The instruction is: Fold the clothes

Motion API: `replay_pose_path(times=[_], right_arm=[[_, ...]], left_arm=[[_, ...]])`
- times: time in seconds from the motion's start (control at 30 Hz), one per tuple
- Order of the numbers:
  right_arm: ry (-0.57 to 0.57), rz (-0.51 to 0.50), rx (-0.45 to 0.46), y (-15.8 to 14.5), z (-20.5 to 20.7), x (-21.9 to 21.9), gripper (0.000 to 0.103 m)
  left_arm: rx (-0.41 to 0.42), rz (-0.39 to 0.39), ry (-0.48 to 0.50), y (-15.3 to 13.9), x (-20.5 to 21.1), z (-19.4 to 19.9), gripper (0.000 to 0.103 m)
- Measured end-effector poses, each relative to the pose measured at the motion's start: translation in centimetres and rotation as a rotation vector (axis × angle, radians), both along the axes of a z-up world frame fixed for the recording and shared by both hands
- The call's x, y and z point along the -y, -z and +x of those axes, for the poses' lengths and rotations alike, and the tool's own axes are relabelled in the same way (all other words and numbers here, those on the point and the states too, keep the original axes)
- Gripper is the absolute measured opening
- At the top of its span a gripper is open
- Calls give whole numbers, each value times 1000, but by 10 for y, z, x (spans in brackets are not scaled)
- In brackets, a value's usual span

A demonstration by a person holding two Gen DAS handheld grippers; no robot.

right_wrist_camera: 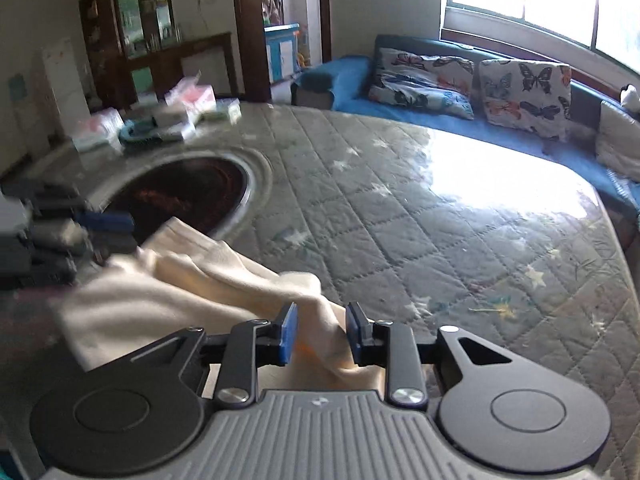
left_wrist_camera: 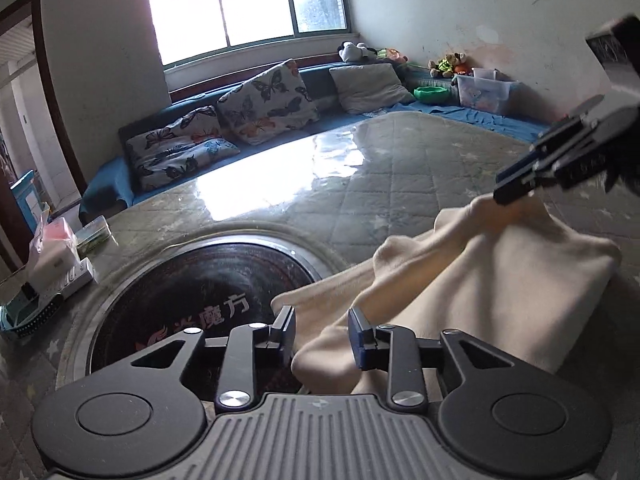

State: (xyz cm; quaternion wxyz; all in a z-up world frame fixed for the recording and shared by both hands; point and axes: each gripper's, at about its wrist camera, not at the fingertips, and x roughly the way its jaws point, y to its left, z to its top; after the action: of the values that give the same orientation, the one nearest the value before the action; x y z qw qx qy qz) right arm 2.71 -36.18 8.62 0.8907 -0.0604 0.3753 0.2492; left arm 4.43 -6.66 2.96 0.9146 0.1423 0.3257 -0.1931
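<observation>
A cream garment [left_wrist_camera: 480, 272] lies bunched on the quilted table cover, stretched between both grippers. My left gripper [left_wrist_camera: 322, 338] has its jaws partly apart with a fold of the cream cloth between them. My right gripper [right_wrist_camera: 322, 332] also has cloth between its blue pads, jaws partly apart; it shows in the left wrist view [left_wrist_camera: 520, 184] at the right, pinching a raised corner of the garment. The garment also shows in the right wrist view [right_wrist_camera: 180, 288]. The left gripper appears blurred at the left edge of the right wrist view [right_wrist_camera: 108, 220].
A round dark glass heater plate [left_wrist_camera: 200, 280] is set into the table [left_wrist_camera: 400, 168] beside the garment. Boxes and packets [left_wrist_camera: 60, 256] stand at the table's left end. A blue sofa with butterfly cushions [left_wrist_camera: 264, 100] runs behind the table.
</observation>
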Motion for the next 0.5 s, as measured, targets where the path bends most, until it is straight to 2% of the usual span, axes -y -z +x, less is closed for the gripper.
replay_pose_path(times=[0.1,0.17,0.27,0.3,0.33,0.43,0.5], right_arm=[[24,20,-14,1,10,-3,29],[33,47,-42,5,19,-5,29],[29,42,-59,14,29,-13,29],[26,38,-63,16,31,-15,29],[24,35,-75,20,33,-17,29],[13,11,-85,27,35,-25,21],[14,-5,-67,28,31,-27,11]], left_arm=[[-23,-2,-1,1,-4,-2,32],[-39,-3,-2,1,-6,-4,39],[-61,-3,-2,1,-9,-6,38],[-59,3,3,2,-10,-7,33],[-56,10,11,2,-9,-8,14],[-23,29,21,0,-4,-12,6],[9,43,23,-1,-1,-16,5]])
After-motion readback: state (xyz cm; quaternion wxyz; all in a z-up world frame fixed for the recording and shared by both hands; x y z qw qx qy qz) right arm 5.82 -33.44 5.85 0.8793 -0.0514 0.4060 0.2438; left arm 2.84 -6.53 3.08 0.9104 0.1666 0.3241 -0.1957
